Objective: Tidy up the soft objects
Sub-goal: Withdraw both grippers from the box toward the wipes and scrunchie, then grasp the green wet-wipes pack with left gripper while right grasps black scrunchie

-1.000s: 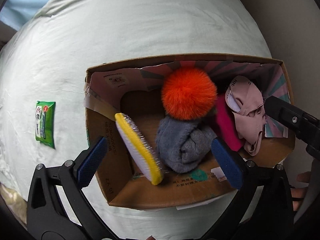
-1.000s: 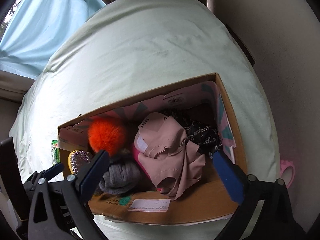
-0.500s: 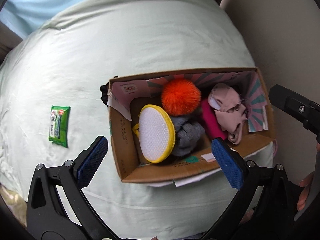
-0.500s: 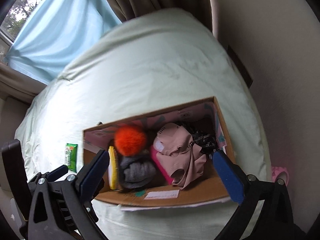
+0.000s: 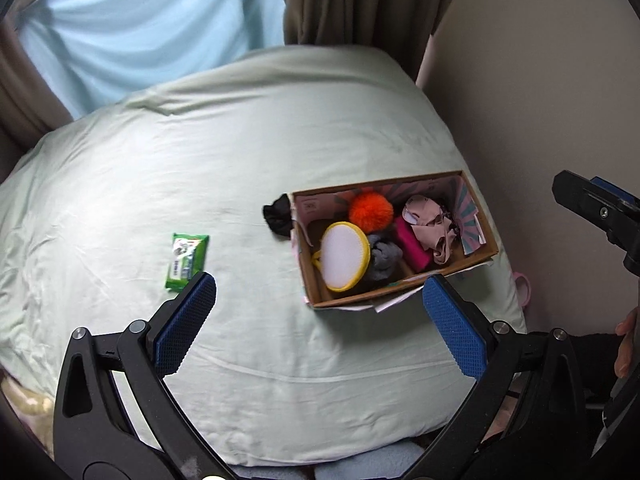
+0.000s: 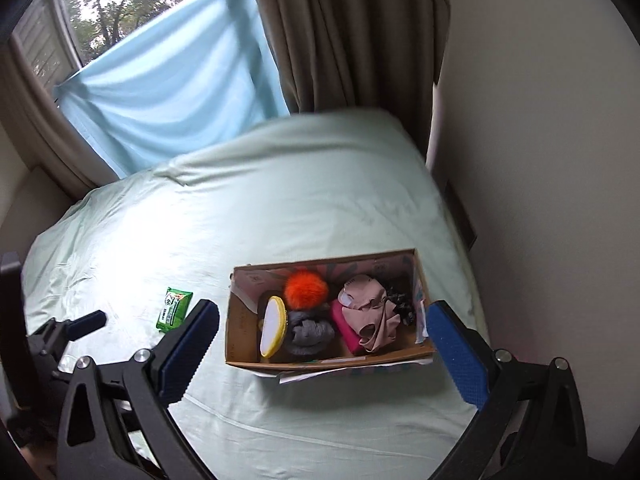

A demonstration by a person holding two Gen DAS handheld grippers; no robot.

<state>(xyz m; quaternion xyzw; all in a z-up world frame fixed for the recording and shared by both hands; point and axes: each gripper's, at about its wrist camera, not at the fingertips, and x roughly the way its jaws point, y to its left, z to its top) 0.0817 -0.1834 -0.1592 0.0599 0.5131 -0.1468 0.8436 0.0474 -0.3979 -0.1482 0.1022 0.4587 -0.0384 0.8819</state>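
Left gripper (image 5: 320, 316): jaws spread wide and holding nothing, raised over the near part of the bed, blue pads facing each other.
Right gripper (image 6: 324, 352): jaws likewise spread wide and holding nothing, high above the bed with the box between its pads in the right wrist view.
Bed (image 5: 200, 184): covered by a pale green sheet, lightly creased, running up to the window end.
Cardboard box (image 5: 404, 280): open-topped, resting on the bed near its right edge and the wall, with a cardboard divider across the inside.
Orange pom-pom (image 5: 370, 209): a fluffy ball at the far side of the box's left section, against the back wall.
Round yellow-rimmed brush (image 5: 345, 257): leaning tilted in the left section of the box, white face up, just beside the grey cloth.
Grey cloth (image 5: 385, 258): bundled between the brush and the divider, below the pom-pom.
Magenta item (image 5: 412, 248): lies right of the grey cloth, partly under the pink garment; what it is cannot be told.
Pink garment (image 5: 430, 226): crumpled in the right section of the box.
Black patterned fabric (image 6: 400, 300): at the far right corner of the box, behind the pink garment.
Black soft item (image 5: 278, 216): on the sheet outside the box, touching its left end.
Green packet (image 5: 186, 260): flat on the sheet, well left of the box.
Curtains: a light blue sheet (image 6: 172, 92) and brown drapes (image 6: 340, 32) hang beyond the bed.
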